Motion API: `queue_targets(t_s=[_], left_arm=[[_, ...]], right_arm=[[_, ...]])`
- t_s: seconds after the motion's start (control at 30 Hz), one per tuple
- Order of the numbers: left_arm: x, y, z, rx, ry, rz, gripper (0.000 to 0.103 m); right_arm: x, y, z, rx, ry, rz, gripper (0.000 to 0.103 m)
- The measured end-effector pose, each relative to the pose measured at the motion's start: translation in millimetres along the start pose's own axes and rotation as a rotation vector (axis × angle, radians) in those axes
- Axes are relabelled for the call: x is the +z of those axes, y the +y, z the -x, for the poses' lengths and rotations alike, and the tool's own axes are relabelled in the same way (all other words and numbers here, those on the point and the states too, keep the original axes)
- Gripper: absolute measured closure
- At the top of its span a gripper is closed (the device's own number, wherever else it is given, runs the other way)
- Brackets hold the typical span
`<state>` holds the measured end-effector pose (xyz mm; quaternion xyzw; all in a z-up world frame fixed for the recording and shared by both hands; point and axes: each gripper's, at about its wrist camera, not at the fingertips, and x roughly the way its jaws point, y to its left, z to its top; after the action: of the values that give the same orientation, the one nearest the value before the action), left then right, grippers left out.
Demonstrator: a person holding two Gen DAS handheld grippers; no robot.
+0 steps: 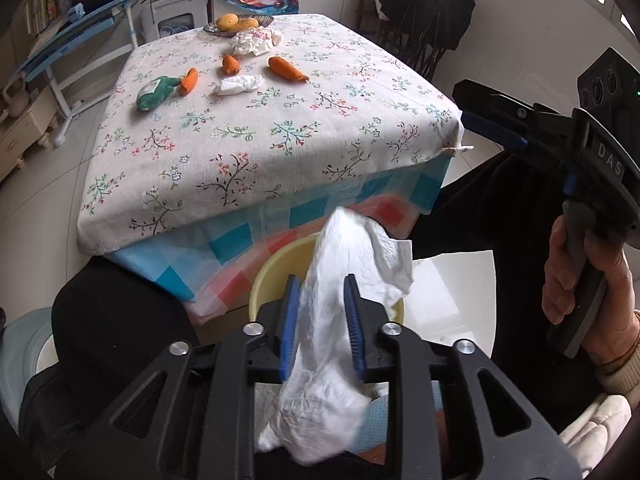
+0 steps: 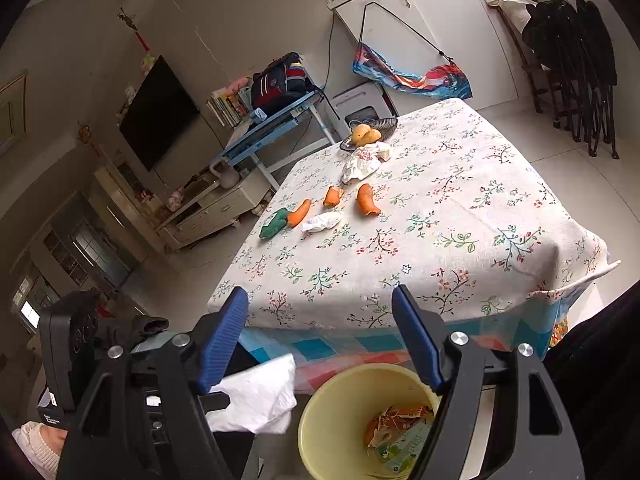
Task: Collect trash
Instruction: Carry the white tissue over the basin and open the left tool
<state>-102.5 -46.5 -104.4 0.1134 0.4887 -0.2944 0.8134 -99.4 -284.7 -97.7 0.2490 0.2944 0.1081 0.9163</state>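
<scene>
One white tissue (image 1: pixel 340 320) hung between the blue pads of the left gripper (image 1: pixel 322 320), directly over the yellow bin (image 2: pixel 320 412) that stood on the floor below the table edge. The jaws stood partly apart; whether the pads pressed on the tissue could not be told. The step in hand appeared to be the drop into the bin, which already held wrappers (image 2: pixel 400 428). Release would call for wider jaws and perhaps a shake, since the soft paper may cling to the ribbed pads.

The right gripper (image 2: pixel 320 336) was wide open and empty, near the table edge above the bin. On the floral tablecloth (image 1: pixel 280 140) two further wads (image 1: pixel 238 85) (image 1: pixel 256 42) remained, well apart from the bin, lying among carrot pieces (image 1: pixel 288 69) and a green pouch (image 1: pixel 154 92); a dish of fruit (image 1: pixel 236 24) sat behind. The carrots crowded the nearer wad, so a clean pick would need care.
</scene>
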Motion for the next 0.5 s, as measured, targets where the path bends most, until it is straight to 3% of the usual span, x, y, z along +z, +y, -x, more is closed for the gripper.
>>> queue_targets(t_s=[0.07, 0.17, 0.5], left_arm=[[1.1, 0.2, 7.9, 0.0, -0.034, -0.002, 0.061], [6.7, 3.1, 19.1, 0.023, -0.087, 0.004, 0.055], [17.2, 12.0, 56.6, 0.182, -0.29, 0.036, 0.041]], right_arm=[[0.2, -0.6, 0.5, -0.001, 0.004, 0.0, 0.031], [-1.1, 3.3, -0.4, -0.007, 0.009, 0.019, 0.031], [-5.5, 9.6, -1.6, -0.023, 0.021, 0.061, 0.028]])
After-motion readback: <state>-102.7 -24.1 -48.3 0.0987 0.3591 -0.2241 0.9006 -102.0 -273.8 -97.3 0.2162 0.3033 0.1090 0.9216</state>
